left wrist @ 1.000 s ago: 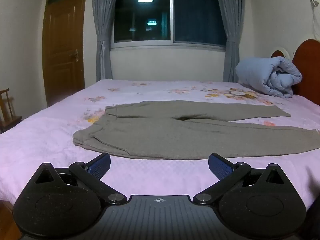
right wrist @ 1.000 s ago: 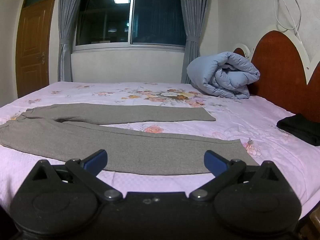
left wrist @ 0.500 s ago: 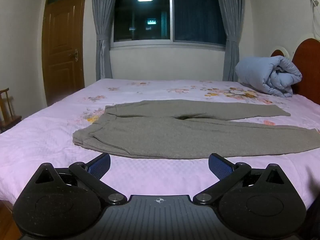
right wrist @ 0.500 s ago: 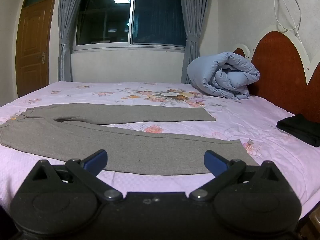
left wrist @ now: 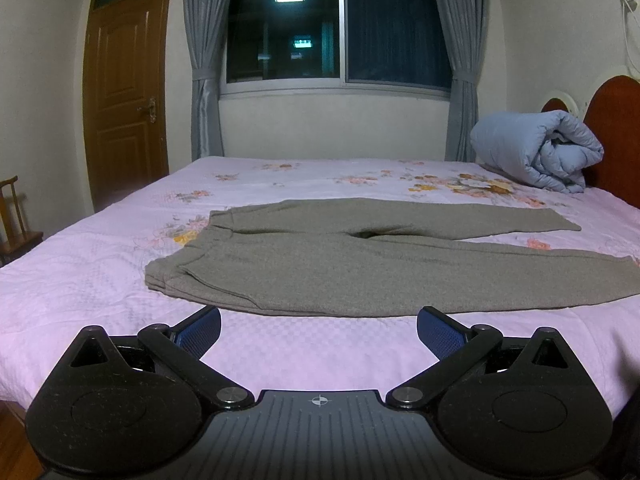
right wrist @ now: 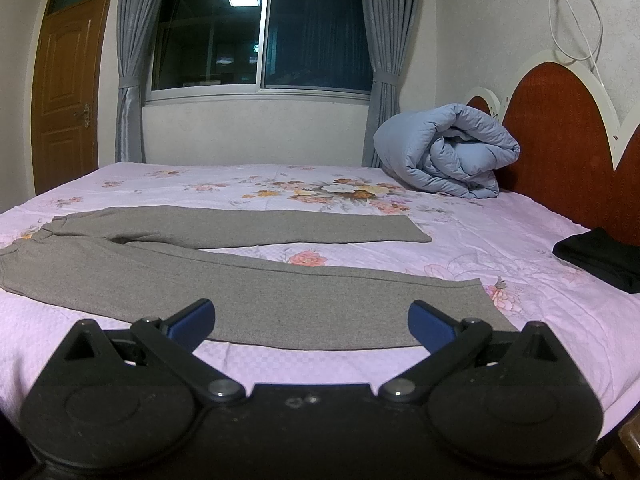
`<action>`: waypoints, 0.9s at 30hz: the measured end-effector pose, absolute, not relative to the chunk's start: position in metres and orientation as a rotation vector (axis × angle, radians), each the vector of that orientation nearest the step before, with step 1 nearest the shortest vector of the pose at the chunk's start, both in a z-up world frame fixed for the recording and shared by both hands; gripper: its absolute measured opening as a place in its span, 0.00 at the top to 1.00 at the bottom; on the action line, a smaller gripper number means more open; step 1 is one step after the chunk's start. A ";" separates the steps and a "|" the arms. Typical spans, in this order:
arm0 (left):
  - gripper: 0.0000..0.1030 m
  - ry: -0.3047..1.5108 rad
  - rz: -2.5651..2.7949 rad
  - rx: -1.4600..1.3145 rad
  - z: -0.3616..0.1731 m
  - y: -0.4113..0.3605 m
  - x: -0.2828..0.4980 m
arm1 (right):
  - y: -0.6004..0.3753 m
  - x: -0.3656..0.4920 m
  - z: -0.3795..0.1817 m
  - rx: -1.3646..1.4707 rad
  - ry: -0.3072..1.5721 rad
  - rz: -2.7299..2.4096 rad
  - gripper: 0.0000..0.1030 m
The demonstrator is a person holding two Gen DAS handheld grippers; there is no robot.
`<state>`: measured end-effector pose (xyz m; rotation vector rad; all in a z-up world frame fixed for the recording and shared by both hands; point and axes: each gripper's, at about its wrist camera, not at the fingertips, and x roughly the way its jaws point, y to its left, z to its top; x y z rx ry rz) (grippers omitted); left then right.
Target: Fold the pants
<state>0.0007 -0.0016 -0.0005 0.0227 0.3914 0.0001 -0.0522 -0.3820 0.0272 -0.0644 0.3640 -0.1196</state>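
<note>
The grey knit pants (left wrist: pixel 360 264) lie spread flat; left gripper (left wrist: pixel 318 330) and right gripper (right wrist: pixel 311 322) gape wide, empty (pinching one fabric layer risks a crooked fold).

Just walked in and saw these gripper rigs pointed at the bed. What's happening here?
A person holds a gripper in each hand over a pink floral bed, about to fold the grey pants spread flat with legs apart. The left gripper faces the waistband end, the right gripper the leg cuffs. Both are open and touch nothing. A rolled blue quilt sits by the headboard.
</note>
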 end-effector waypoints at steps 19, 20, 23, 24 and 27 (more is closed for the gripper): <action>0.00 0.395 0.002 0.025 -0.003 -0.003 -0.002 | -0.381 -0.053 0.027 -0.066 0.365 -0.120 0.06; 0.00 0.394 0.002 0.025 -0.003 -0.003 -0.002 | -0.381 -0.052 0.027 -0.066 0.365 -0.120 0.06; 0.00 0.394 0.002 0.025 -0.003 -0.003 -0.002 | -0.381 -0.053 0.028 -0.065 0.365 -0.120 0.06; 0.00 0.395 0.001 0.024 -0.003 -0.003 -0.002 | -0.381 -0.052 0.028 -0.066 0.365 -0.120 0.06; 0.00 0.394 0.002 0.024 -0.003 -0.003 -0.002 | -0.381 -0.052 0.028 -0.066 0.365 -0.120 0.06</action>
